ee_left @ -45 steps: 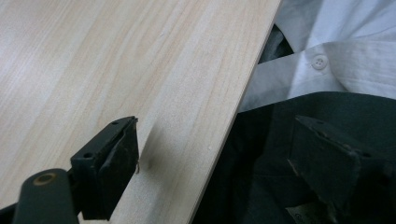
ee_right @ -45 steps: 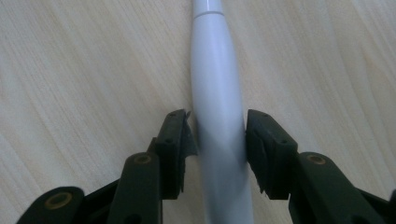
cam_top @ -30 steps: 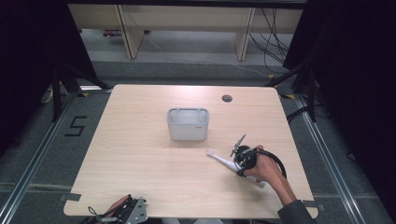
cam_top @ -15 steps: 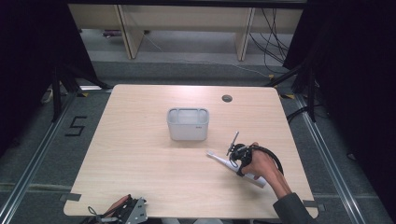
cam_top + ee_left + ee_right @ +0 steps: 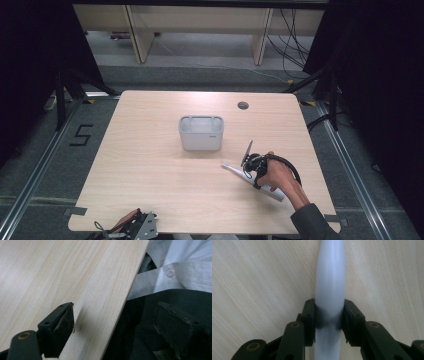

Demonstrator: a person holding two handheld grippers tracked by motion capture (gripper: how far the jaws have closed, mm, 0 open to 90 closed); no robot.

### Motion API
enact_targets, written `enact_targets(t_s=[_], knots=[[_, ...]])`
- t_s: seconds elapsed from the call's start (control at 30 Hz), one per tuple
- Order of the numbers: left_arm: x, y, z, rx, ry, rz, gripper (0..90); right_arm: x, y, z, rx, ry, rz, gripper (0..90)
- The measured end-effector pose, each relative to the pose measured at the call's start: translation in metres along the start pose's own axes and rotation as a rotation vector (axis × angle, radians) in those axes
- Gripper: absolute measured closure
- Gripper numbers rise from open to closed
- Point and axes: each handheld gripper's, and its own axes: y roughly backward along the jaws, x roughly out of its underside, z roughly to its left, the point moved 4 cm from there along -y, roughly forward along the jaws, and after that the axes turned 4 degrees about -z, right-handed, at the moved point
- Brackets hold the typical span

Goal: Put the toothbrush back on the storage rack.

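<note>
A long white rounded object [image 5: 231, 169] lies on the wooden table [image 5: 150, 165] at the front right, one end pointing toward the grey bin [image 5: 201, 133]. My right gripper [image 5: 250, 167] comes down on it from above, held by a hand. In the right gripper view the jaws are shut on the white object [image 5: 330, 277], with the pads [image 5: 310, 312] pressing both its sides. My left gripper [image 5: 135, 227] rests at the table's front edge. Its jaws stand wide apart in the left gripper view [image 5: 120, 322], with nothing between them.
The grey bin stands upright in the middle of the table and looks empty. A round cable hole [image 5: 243, 105] sits at the back right. In the left gripper view the table edge [image 5: 120, 315] runs past a person's white shirt [image 5: 175, 272].
The right hand has shifted slightly over the white object, which lies in the same place. The left gripper has not moved.
</note>
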Motion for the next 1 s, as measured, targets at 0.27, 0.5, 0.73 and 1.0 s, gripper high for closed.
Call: enact_targets(t_s=[0.27,0.5,0.73,1.0], knots=[[0.000,0.002,0.000,0.031,-0.001,0.033,15.4,0.006,0.008,0.004,0.008,-0.018,-0.067,66.4],[0.000,0.001,0.000,0.011,0.001,0.016,15.4,0.014,0.036,0.007,0.028,0.004,-0.210,66.5],[0.000,0.000,0.000,0.001,0.004,0.005,15.4,0.020,0.069,0.005,0.034,-0.017,-0.400,66.5],[0.000,0.000,0.000,0.002,0.003,0.000,15.4,0.012,0.087,0.003,0.016,-0.040,-0.550,66.5]])
